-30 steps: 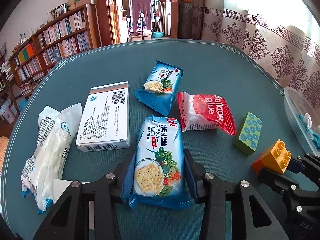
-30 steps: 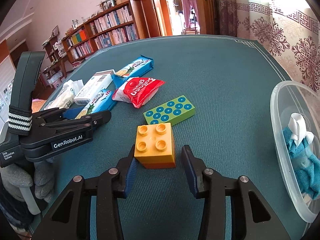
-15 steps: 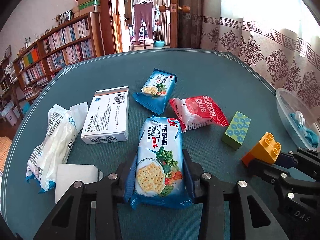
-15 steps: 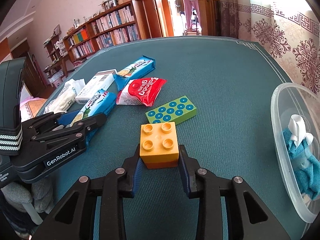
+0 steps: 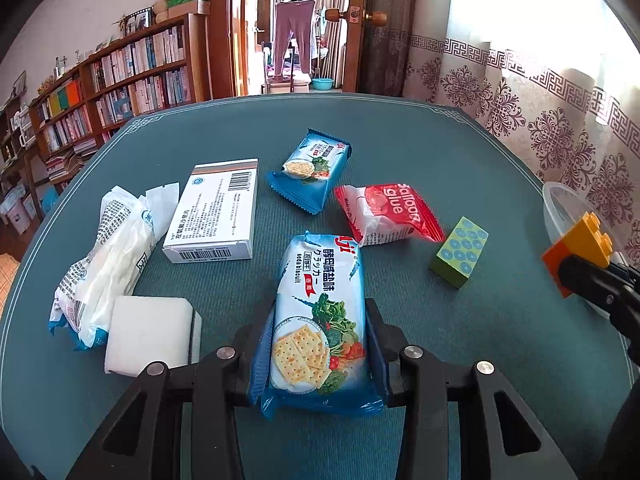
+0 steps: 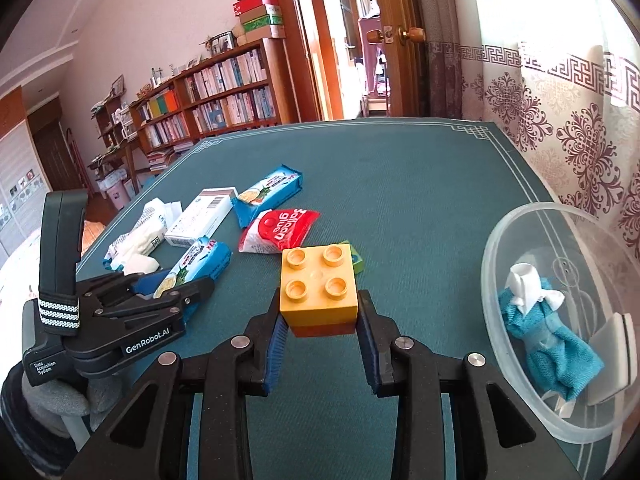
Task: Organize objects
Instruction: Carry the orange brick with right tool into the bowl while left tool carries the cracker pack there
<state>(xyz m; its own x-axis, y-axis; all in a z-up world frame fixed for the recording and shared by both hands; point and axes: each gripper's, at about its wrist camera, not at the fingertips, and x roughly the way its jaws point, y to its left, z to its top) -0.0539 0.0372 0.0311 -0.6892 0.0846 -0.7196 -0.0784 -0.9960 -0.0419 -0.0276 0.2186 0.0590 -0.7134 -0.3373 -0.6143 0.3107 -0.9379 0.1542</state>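
Note:
My left gripper (image 5: 318, 344) is shut on a blue soda-cracker packet (image 5: 320, 320) and holds it above the green table; it also shows in the right wrist view (image 6: 192, 268). My right gripper (image 6: 320, 320) is shut on a yellow-orange toy brick (image 6: 318, 286), lifted off the table; the brick also shows in the left wrist view (image 5: 580, 248). A clear plastic bowl (image 6: 496, 248) at the right holds a blue doll dress (image 6: 540, 328).
On the table lie a second cracker packet (image 5: 312, 168), a red balloon-glue packet (image 5: 392, 212), a green dotted block (image 5: 460, 250), a white medicine box (image 5: 216, 208), a white plastic-wrapped pack (image 5: 104, 256) and a white sponge (image 5: 148, 332). Curtains hang at the right, bookshelves stand at the left.
My right gripper closed on the yellow brick and lifted it up and toward the bowl. My left gripper raised the cracker packet, and the sponge came into view.

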